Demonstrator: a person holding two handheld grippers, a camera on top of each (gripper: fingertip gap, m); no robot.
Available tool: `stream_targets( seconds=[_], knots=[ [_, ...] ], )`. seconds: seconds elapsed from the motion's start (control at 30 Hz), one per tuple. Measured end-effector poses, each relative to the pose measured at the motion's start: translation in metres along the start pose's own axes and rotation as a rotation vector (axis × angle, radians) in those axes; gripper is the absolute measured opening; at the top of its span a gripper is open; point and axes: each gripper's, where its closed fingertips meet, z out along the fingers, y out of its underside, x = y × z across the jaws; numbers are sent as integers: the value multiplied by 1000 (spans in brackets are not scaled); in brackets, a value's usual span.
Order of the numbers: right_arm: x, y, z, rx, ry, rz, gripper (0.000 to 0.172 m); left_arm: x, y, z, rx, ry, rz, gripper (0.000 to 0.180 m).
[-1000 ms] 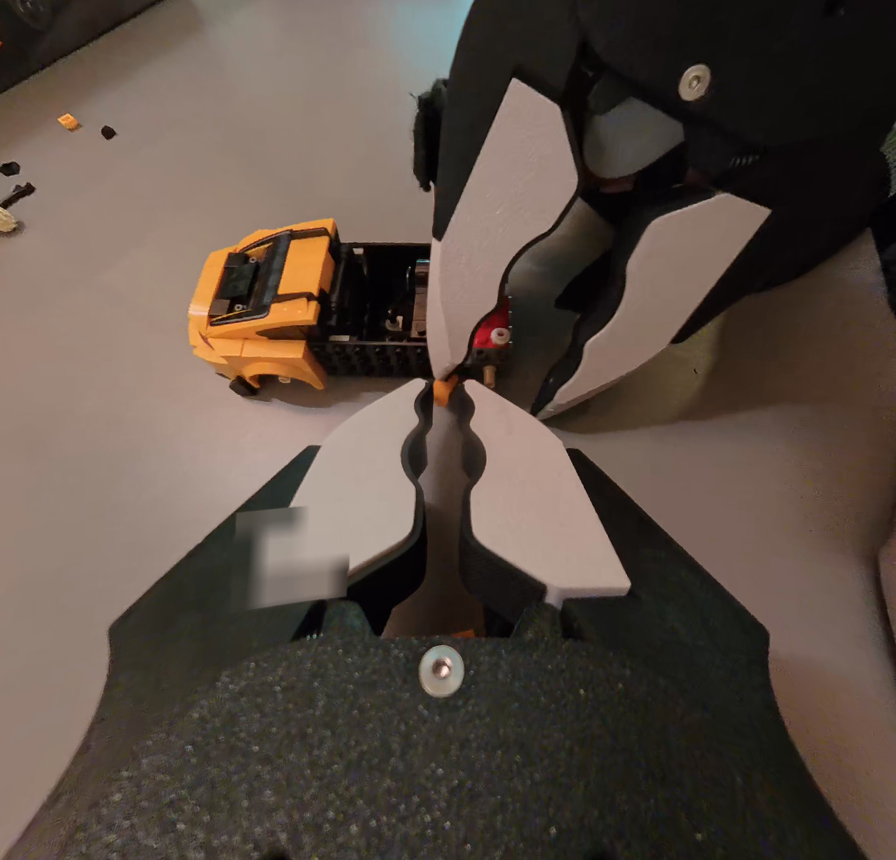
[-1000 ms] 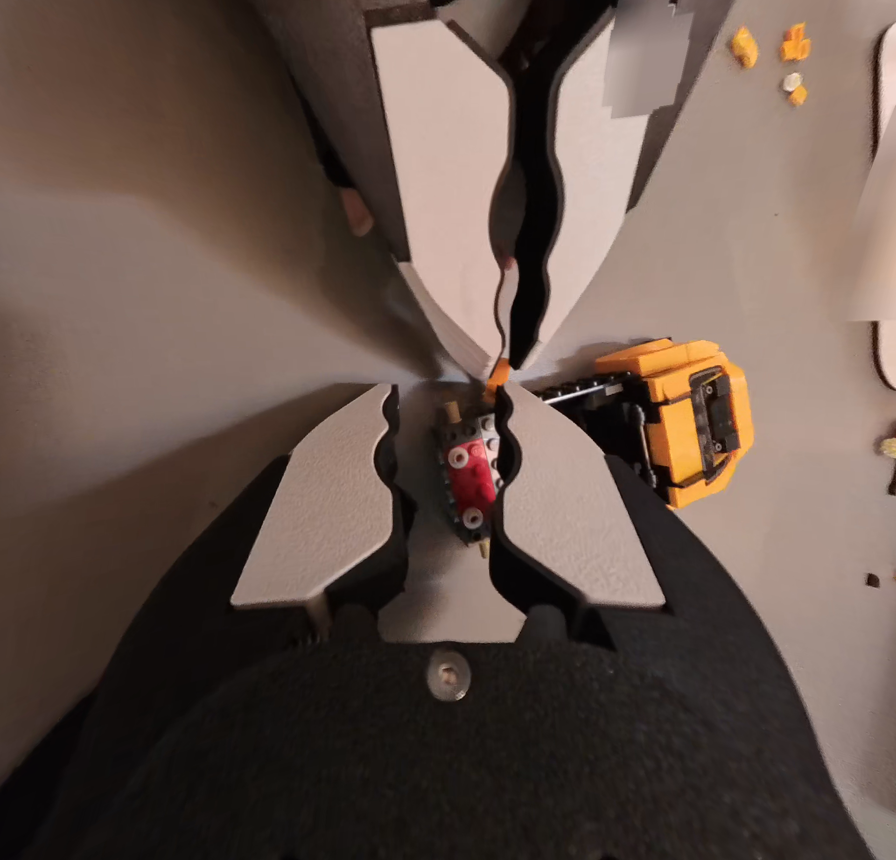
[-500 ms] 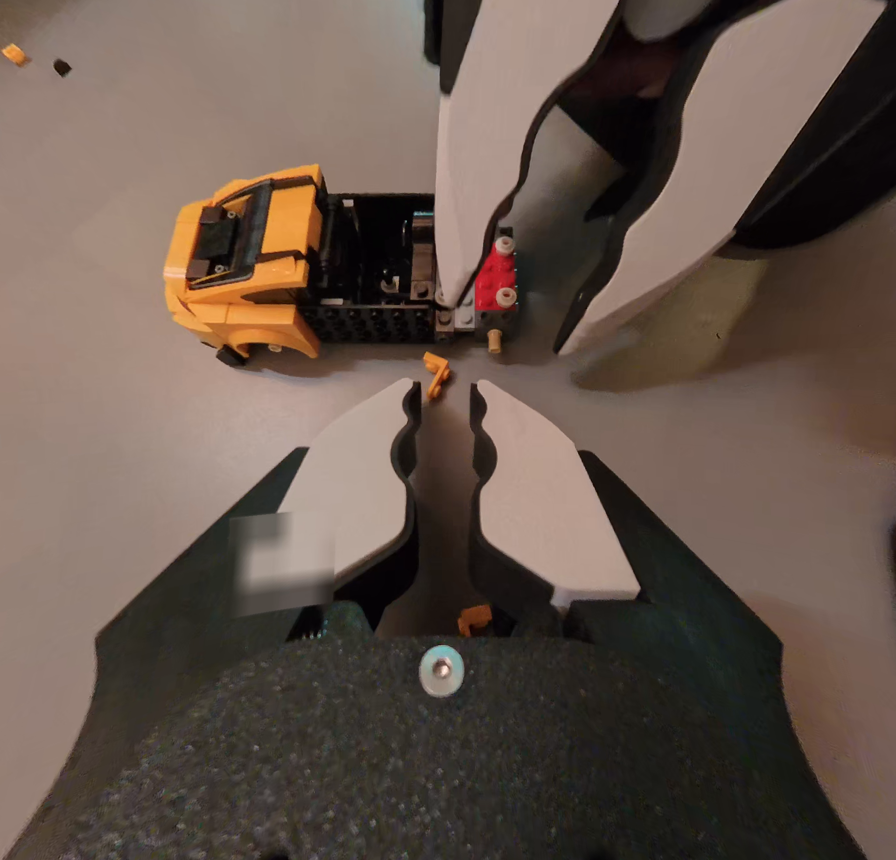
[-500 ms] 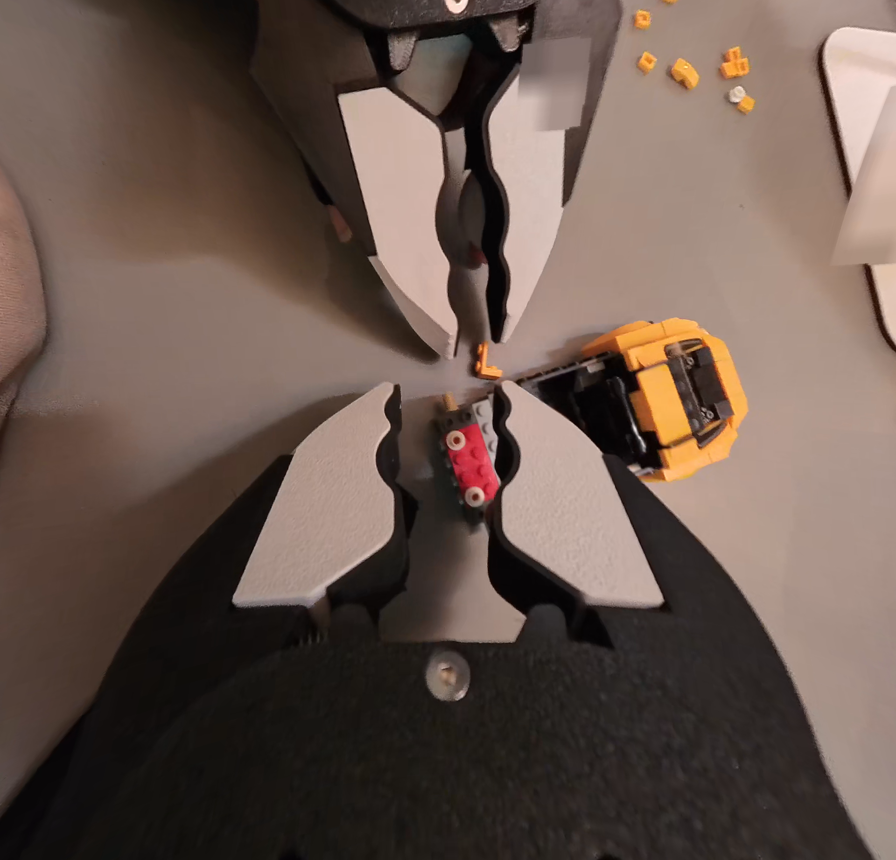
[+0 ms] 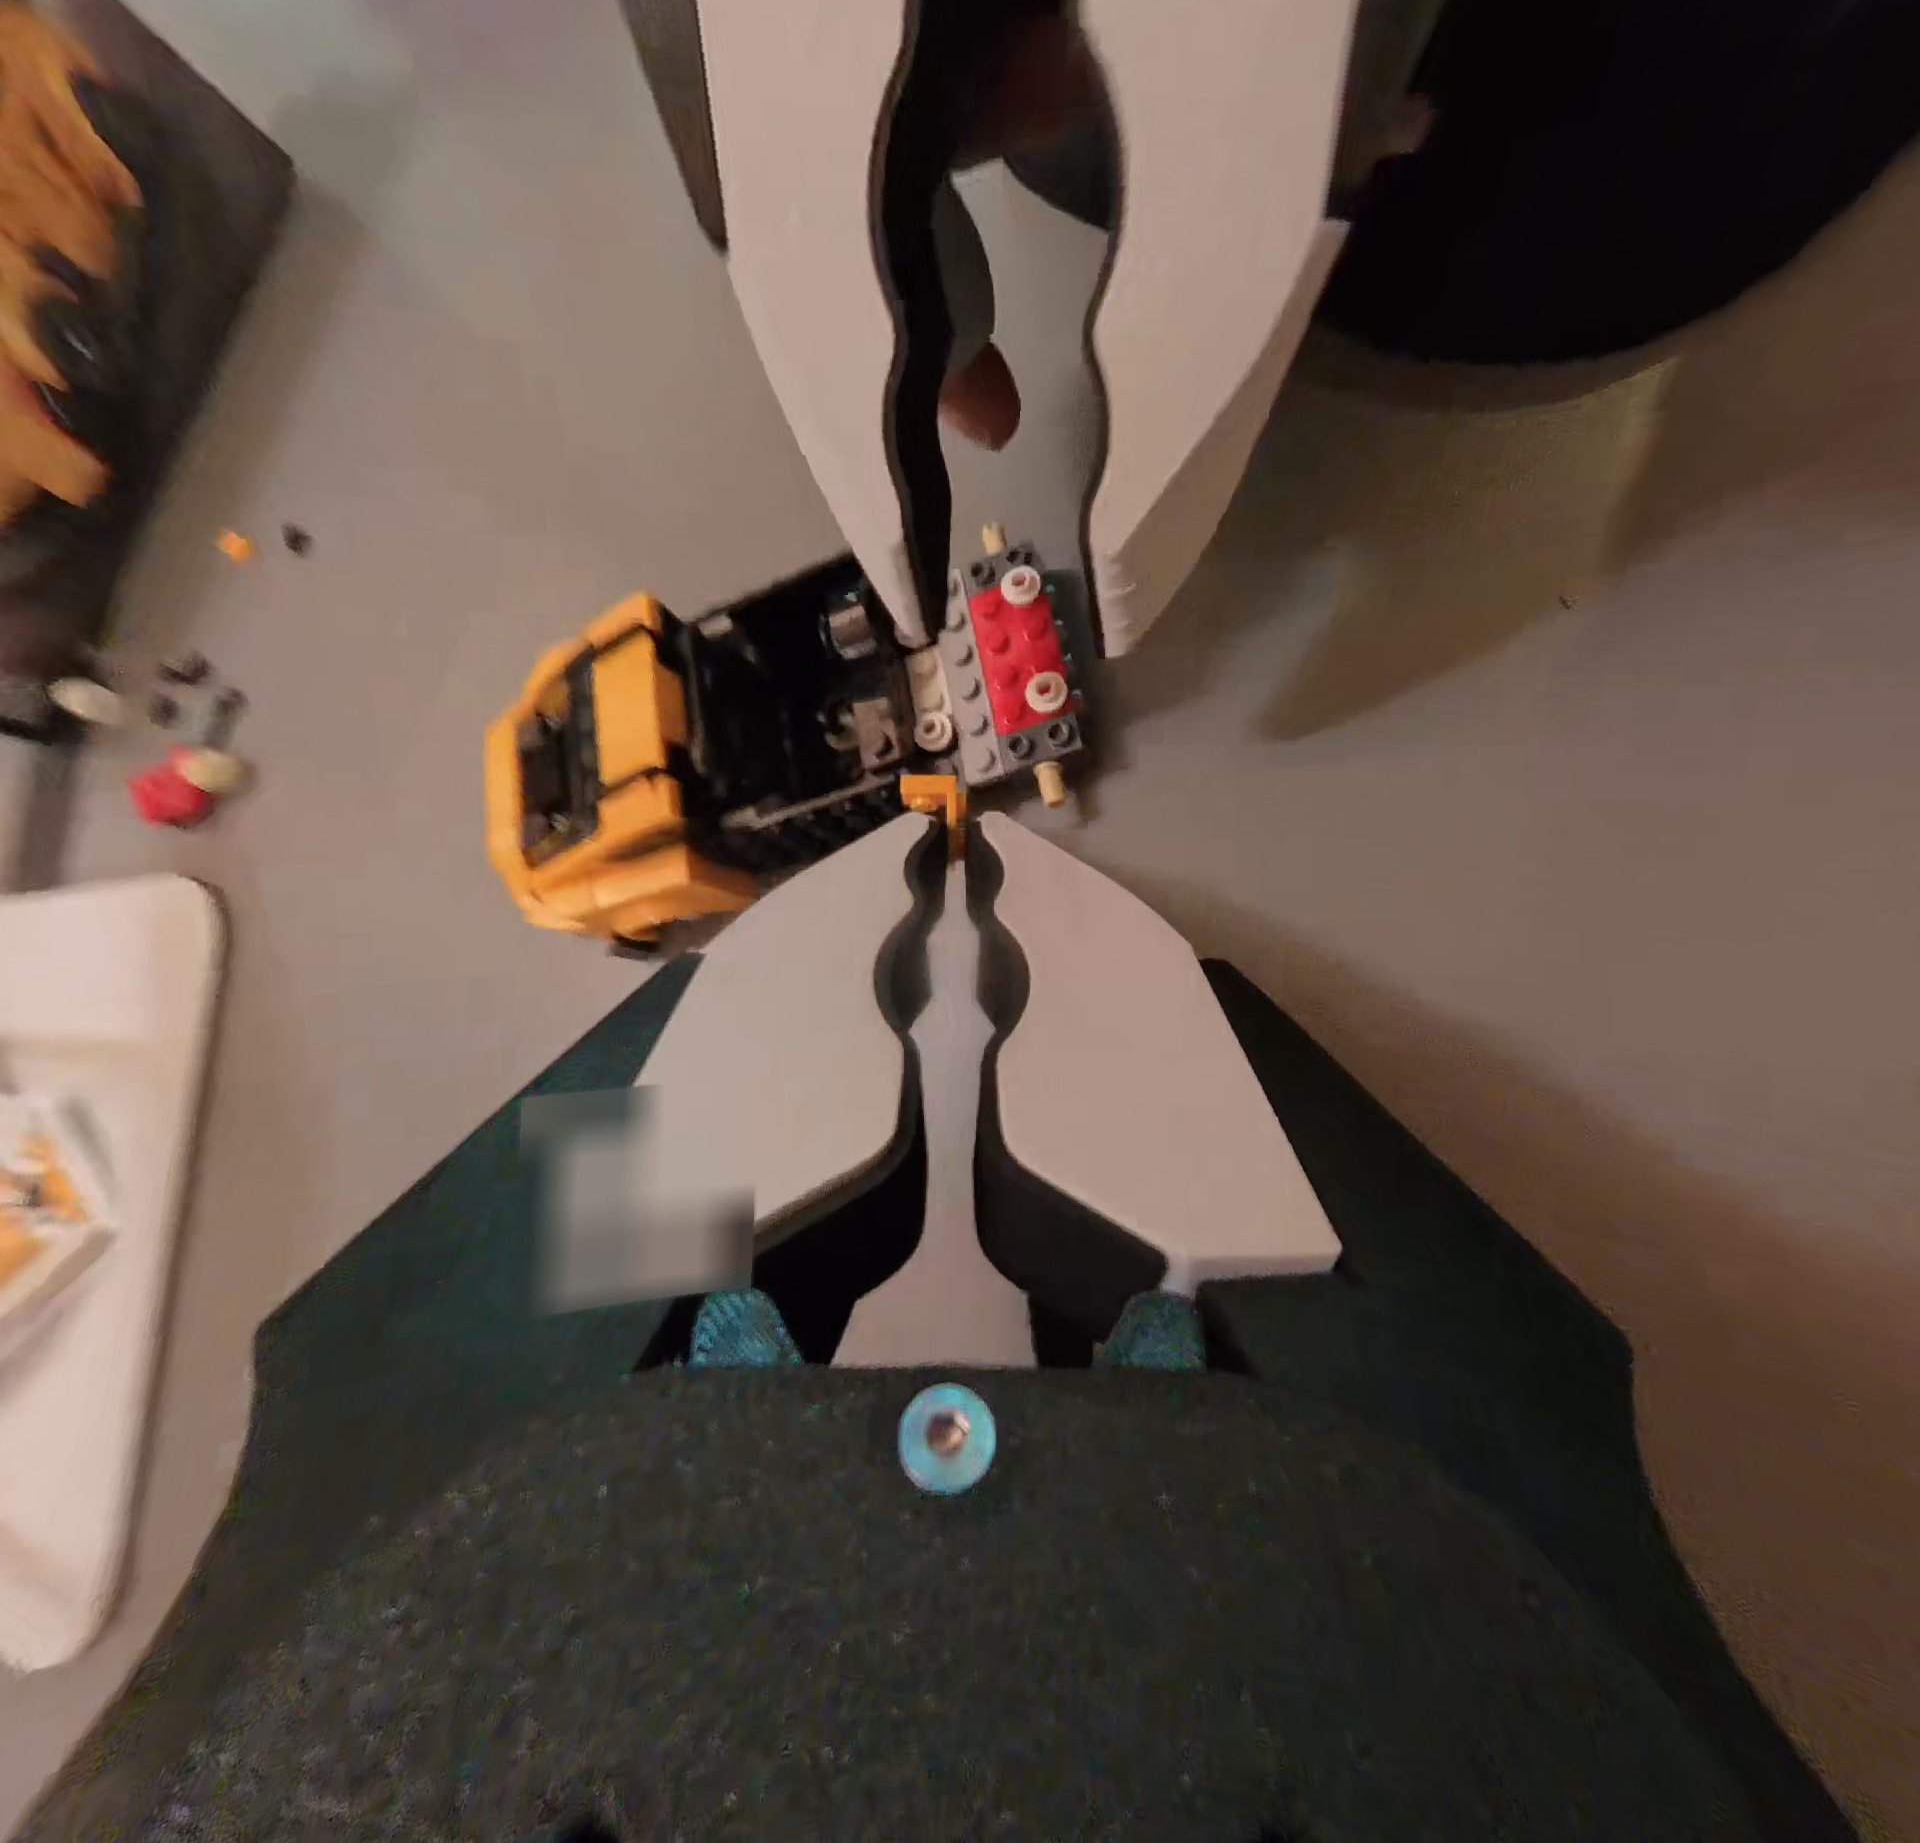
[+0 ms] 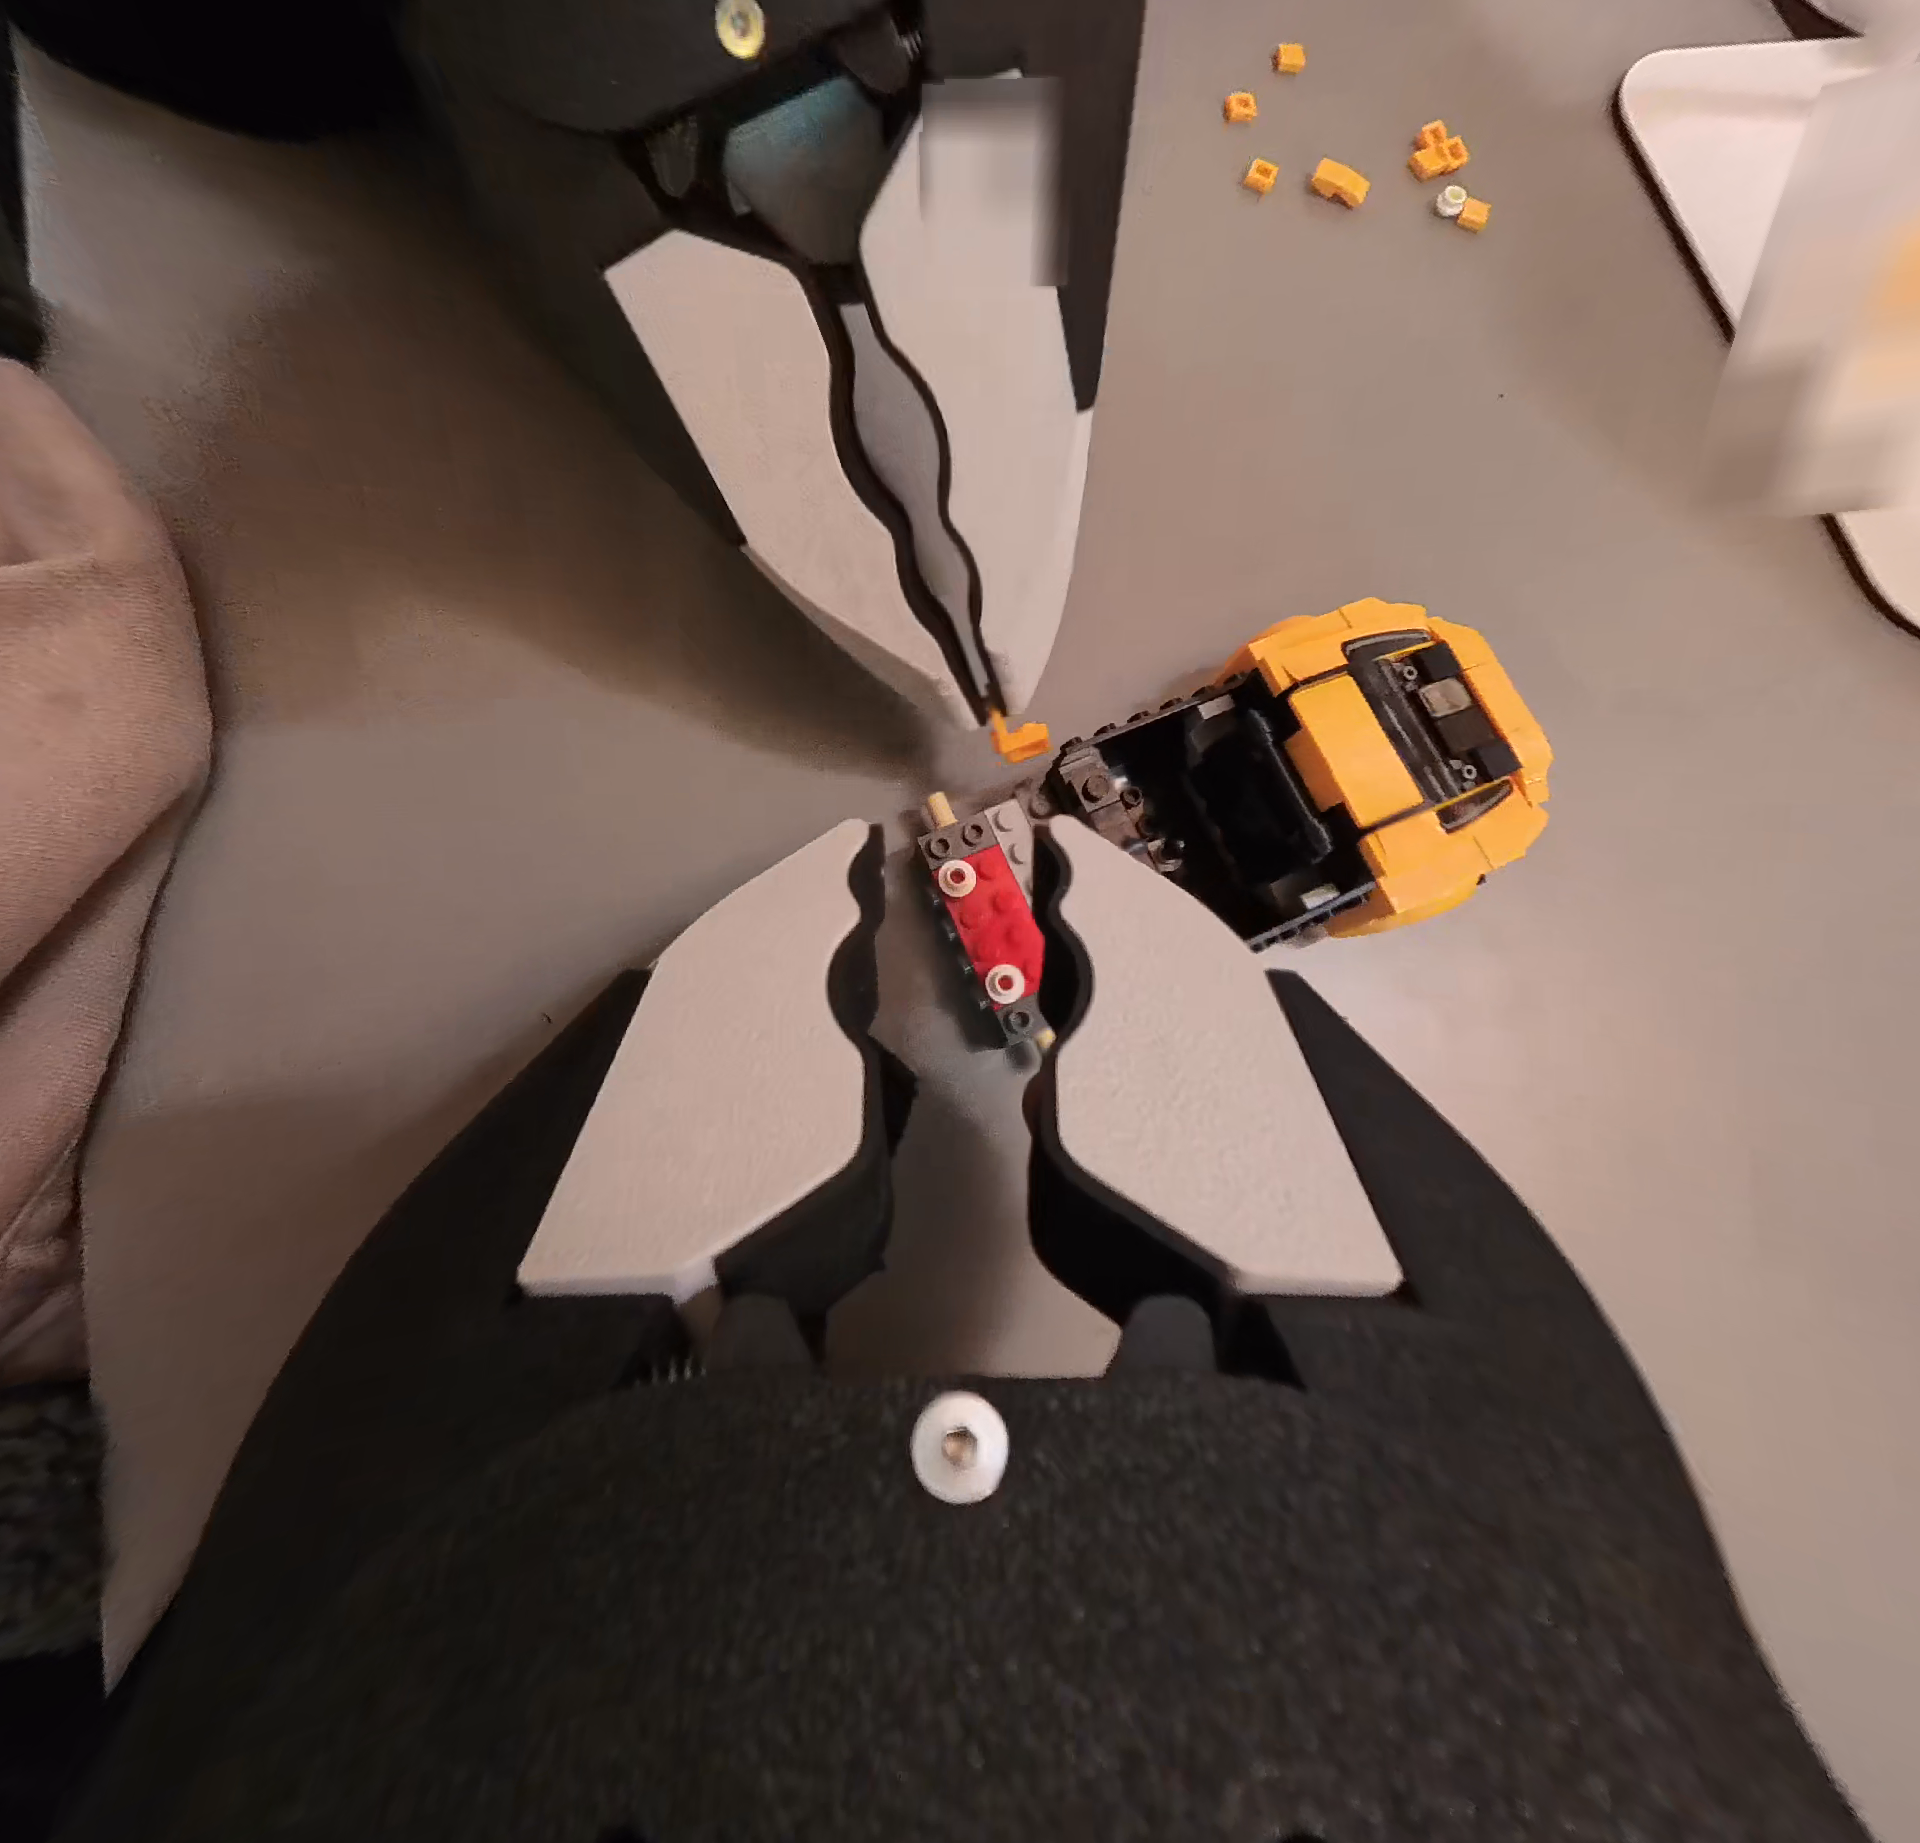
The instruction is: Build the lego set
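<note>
Pinching a small orange bracket (image 5: 940,801), left tool (image 5: 948,837) meets the brick car (image 5: 644,754) on the grey surface (image 5: 1455,858). Right tool (image 6: 961,837) straddles the car's red-topped rear (image 6: 987,920); contact unclear. Right view alone shows scattered orange pieces (image 6: 1351,162); left view, a red piece (image 5: 171,791).

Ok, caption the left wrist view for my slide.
Left tongs pinch a small orange bracket beside the toy car.

One partly built orange and black brick car (image 6: 1351,775) is seen. Two grippers are counted, the left gripper (image 5: 951,837) and the right gripper (image 6: 961,843). One small orange bracket piece (image 6: 1016,739) and about seven loose orange bricks (image 6: 1340,181), upper right, are counted.
</note>
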Motion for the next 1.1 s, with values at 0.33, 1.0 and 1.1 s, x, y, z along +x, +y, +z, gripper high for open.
stream_targets(
  seconds=[0.33, 1.0, 1.1],
  knots=[
    [5, 0, 8, 24, 24, 28, 7, -2, -7, 5, -126, -44, 441, 3],
    [8, 0, 22, -12, -16, 9, 16, -6, 5, 11, -402, 62, 708, 3],
    [10, -1, 24, -15, -18, 11, 16, -8, 7, 11, -414, 58, 721, 3]
  ],
)
